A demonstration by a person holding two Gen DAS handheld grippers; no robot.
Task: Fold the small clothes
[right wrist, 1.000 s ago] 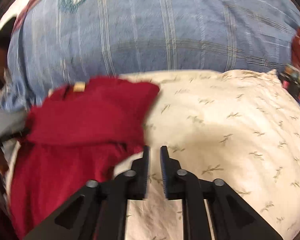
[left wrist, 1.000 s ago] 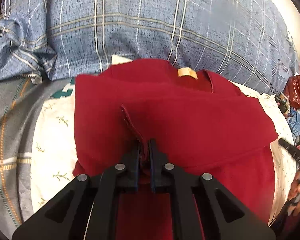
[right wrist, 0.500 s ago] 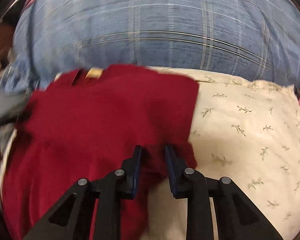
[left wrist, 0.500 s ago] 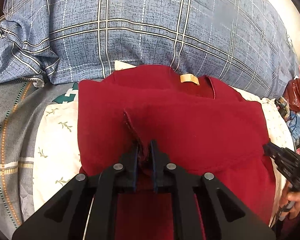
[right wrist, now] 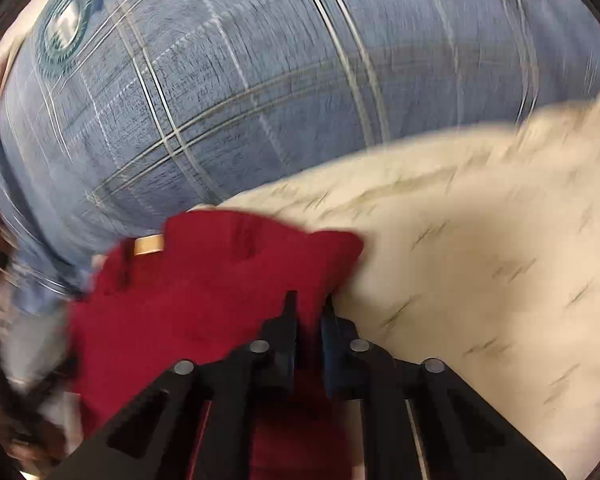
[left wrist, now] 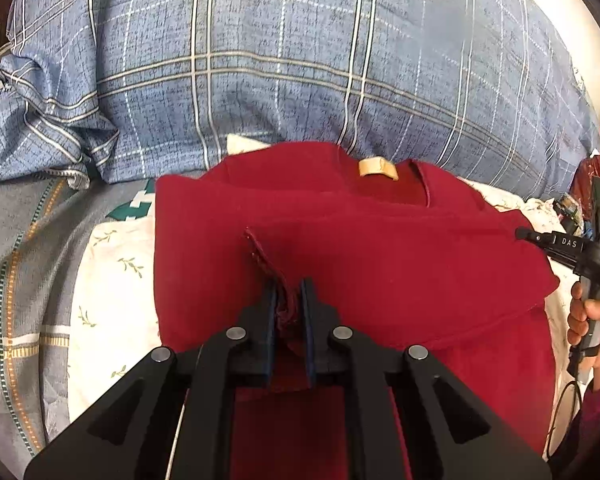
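Note:
A dark red shirt (left wrist: 380, 264) with a tan neck label (left wrist: 377, 169) lies partly folded on a cream leaf-print pillow (left wrist: 104, 280). My left gripper (left wrist: 287, 294) is shut on a raised hemmed edge of the red shirt near its middle. My right gripper (right wrist: 309, 307) is shut on the shirt's right edge (right wrist: 220, 292) and lifts it above the cream pillow (right wrist: 480, 260); this view is blurred. The right gripper also shows in the left wrist view (left wrist: 520, 234) at the shirt's right side, held by a hand.
A big blue plaid pillow (left wrist: 300, 60) lies right behind the shirt and fills the back of the right wrist view (right wrist: 260, 80). A grey striped blanket (left wrist: 16, 280) covers the left. Red bags and clutter (left wrist: 592, 184) sit at the far right.
My right gripper has swung from the bare pillow to the shirt's right edge, closed on it and raised it. My left gripper has kept its hold and barely moved.

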